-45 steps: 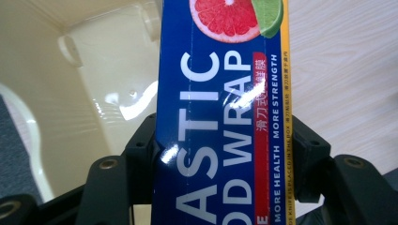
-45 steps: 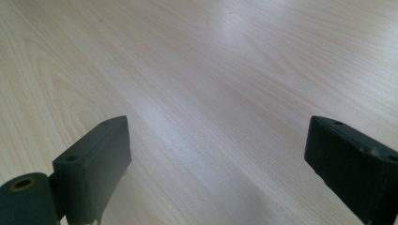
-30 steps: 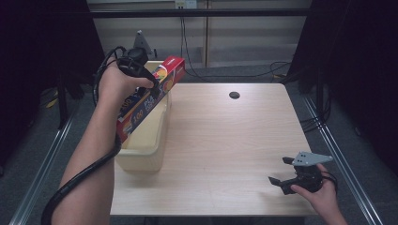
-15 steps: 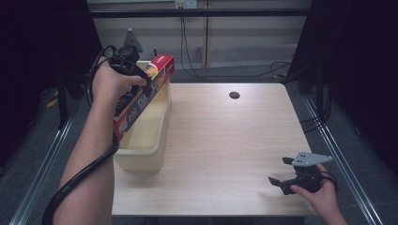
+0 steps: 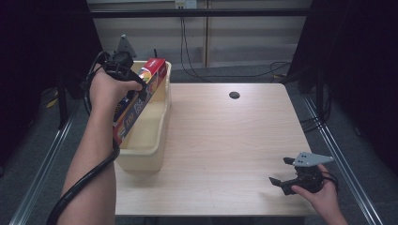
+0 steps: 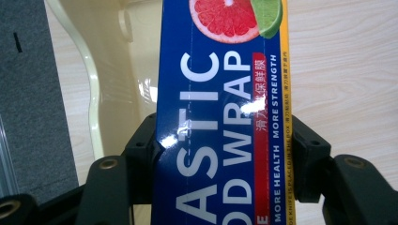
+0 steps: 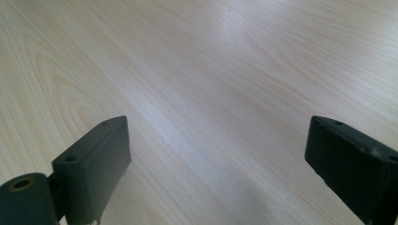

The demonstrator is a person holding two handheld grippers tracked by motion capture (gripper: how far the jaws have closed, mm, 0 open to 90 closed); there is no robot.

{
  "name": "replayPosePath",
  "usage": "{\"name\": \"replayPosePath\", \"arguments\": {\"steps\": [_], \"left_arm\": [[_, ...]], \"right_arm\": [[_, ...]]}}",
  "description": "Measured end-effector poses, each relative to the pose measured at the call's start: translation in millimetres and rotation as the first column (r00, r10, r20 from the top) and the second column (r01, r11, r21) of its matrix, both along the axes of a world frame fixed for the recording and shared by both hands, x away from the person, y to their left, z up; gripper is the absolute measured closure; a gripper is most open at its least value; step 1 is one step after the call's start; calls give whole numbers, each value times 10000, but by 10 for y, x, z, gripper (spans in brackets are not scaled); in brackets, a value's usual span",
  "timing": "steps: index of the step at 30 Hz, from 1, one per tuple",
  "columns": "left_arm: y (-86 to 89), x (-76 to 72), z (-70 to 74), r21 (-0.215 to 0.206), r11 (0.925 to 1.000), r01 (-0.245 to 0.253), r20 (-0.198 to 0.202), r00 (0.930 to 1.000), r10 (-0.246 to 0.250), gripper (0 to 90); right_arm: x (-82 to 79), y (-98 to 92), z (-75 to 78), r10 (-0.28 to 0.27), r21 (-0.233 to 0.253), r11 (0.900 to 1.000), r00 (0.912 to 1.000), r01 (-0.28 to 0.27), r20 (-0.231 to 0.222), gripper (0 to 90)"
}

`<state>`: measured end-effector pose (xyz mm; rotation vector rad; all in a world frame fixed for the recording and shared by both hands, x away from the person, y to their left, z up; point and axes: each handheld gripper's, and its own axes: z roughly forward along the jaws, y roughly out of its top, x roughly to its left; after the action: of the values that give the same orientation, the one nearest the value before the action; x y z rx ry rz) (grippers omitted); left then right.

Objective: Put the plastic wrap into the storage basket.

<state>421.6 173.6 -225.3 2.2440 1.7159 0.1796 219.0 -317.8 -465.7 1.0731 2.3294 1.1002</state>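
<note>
A long blue plastic wrap box (image 5: pixel 140 96) with a red end and a grapefruit picture (image 6: pixel 220 108) hangs tilted over a cream plastic bin (image 5: pixel 141 152) at the table's left edge. My left gripper (image 5: pixel 123 70) is shut on the box, its black jaws pressing both long sides in the left gripper view. The box's lower end sits inside the bin. My right gripper (image 5: pixel 285 172) rests low at the table's front right corner, open, with bare wood between its jaws (image 7: pixel 216 154).
The wooden table (image 5: pixel 230 136) has a dark round cable hole (image 5: pixel 234 95) near its far edge. Metal rails run along both sides. Cables lie on the floor behind the table. A thick black cable trails down from the left gripper along the forearm.
The left gripper has carried the box up and to the left, over the bin's left side, tilting it steeper. The right gripper has stayed still.
</note>
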Motion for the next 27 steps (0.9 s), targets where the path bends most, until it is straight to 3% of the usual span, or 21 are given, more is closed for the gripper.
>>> {"name": "replayPosePath", "arguments": {"steps": [24,27], "left_arm": [[102,-77,-135,35,9976,-698,-14,9976,698,407],[109,-80,-165,221,9974,-688,-33,9976,689,407]], "right_arm": [[94,73,4,287,125,9995,9996,-286,-33,72],[103,84,2,338,130,9993,9994,-337,-55,72]]}}
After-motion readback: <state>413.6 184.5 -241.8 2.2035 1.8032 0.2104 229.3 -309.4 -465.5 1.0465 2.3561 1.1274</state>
